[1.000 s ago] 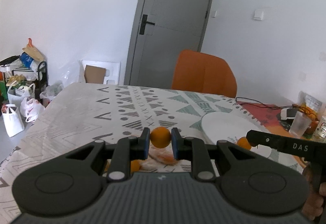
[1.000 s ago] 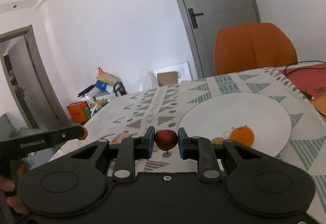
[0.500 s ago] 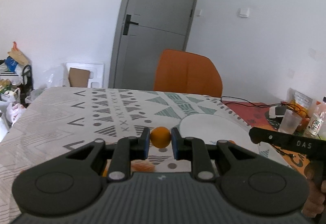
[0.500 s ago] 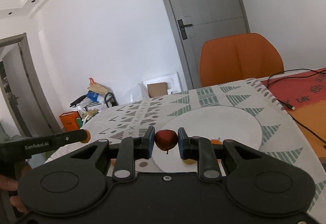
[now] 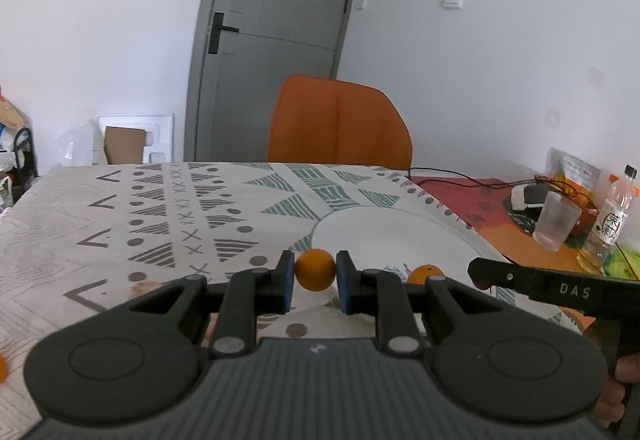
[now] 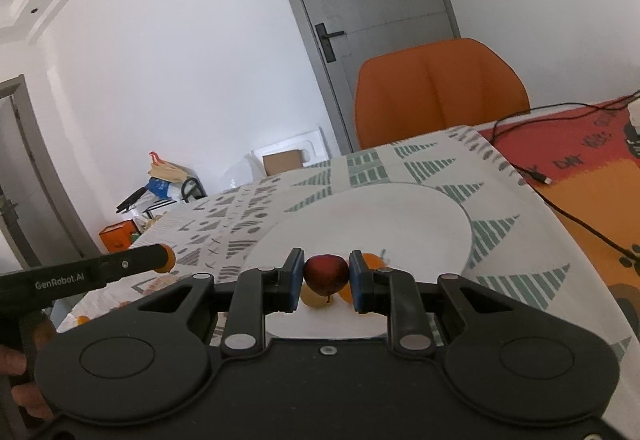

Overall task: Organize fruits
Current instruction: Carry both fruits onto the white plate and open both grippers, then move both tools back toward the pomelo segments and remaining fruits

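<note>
Rt tool (image 6: pixel 326 278) w/ red fruit (image 6: pixel 325 274)

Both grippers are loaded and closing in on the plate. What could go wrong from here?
1. The left gripper and right gripper head for the same white plate; the tools may collide.
2. An orange already lies on the plate near the front edge; setting the red fruit down could knock it off.
3. The small orange is round and pinched only at its sides, so it may roll once released.
</note>
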